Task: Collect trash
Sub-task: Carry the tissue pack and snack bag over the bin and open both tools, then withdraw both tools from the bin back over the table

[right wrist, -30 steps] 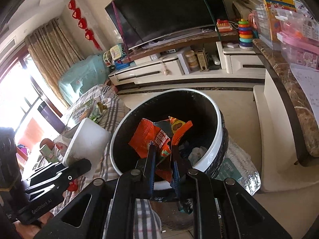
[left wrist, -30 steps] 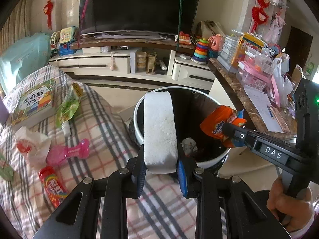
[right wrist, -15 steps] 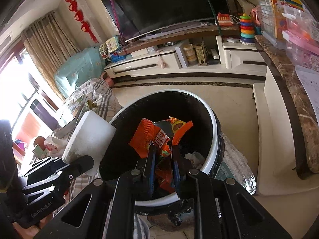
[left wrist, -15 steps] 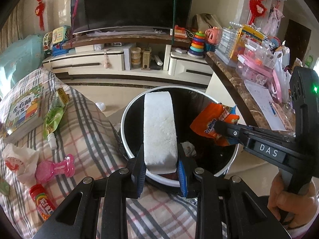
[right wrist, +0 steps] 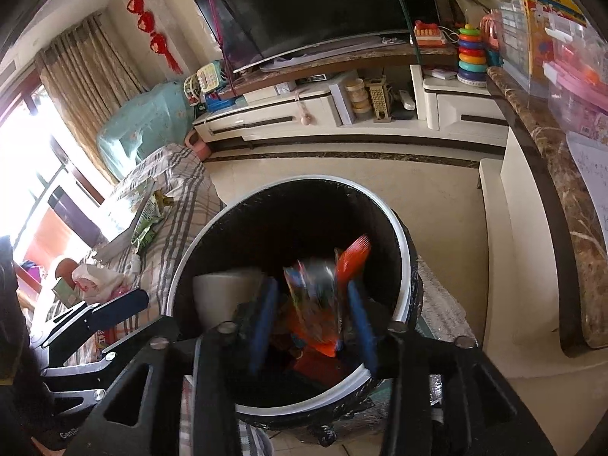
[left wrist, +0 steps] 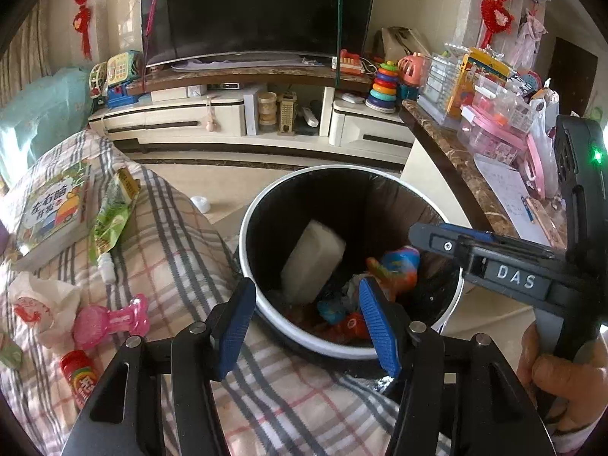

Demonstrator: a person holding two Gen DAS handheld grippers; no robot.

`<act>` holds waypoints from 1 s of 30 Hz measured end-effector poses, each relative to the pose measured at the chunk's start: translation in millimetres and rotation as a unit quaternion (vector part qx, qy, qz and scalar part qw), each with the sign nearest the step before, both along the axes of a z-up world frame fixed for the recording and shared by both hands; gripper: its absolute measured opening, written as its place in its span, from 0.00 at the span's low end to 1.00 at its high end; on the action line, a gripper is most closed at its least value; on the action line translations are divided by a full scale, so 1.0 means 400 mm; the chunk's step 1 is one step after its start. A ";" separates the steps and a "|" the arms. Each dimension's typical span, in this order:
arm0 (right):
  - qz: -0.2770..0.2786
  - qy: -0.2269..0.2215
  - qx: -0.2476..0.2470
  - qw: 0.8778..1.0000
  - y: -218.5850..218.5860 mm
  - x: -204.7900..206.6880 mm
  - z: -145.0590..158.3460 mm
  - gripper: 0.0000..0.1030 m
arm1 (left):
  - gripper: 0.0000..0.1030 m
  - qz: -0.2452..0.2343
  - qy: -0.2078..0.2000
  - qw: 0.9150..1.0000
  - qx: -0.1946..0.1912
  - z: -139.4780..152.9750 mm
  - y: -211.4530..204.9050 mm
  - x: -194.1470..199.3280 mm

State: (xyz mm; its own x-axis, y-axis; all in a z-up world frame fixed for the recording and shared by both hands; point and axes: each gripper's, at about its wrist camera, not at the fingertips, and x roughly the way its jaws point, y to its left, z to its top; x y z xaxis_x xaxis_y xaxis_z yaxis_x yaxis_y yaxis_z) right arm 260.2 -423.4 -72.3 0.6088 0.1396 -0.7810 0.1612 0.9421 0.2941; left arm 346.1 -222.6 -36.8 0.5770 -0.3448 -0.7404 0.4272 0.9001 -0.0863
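White foam block (left wrist: 312, 262) lies inside black round white-rimmed bin (left wrist: 395, 181) | orange crinkled snack wrapper (right wrist: 323, 304) falls in, blurred | left gripper (left wrist: 307, 323), right gripper (right wrist: 311, 315) jaws just opened, empty | we judge drop step; next, green wrapper (left wrist: 110, 216) on plaid cloth (left wrist: 182, 235).

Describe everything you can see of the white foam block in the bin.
The white foam block is a thick, rectangular slab with rounded edges and a grainy, styrofoam-like surface. It sits inside the black-lined trash bin, tilted, its upper end leaning toward the bin's left inner wall and its lower end down among the crumpled wrappers. Nothing grips it: the left gripper is above the near rim with its jaws apart and empty. The right wrist view shows one pale end of it, blurred.
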 end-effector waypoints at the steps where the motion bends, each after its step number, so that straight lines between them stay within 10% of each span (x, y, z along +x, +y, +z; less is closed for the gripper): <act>1: -0.002 -0.002 -0.002 1.000 -0.002 0.000 0.002 0.43 | 0.55 0.002 0.000 1.000 -0.002 0.001 0.008 -0.006; 13: -0.012 -0.032 0.022 0.999 0.026 -0.064 0.027 0.84 | 0.63 0.050 0.009 0.998 -0.028 -0.006 0.141 -0.121; 30: 0.027 -0.043 0.040 0.998 0.178 -0.145 0.022 0.90 | 0.64 0.134 0.011 0.990 -0.040 0.001 0.360 -0.273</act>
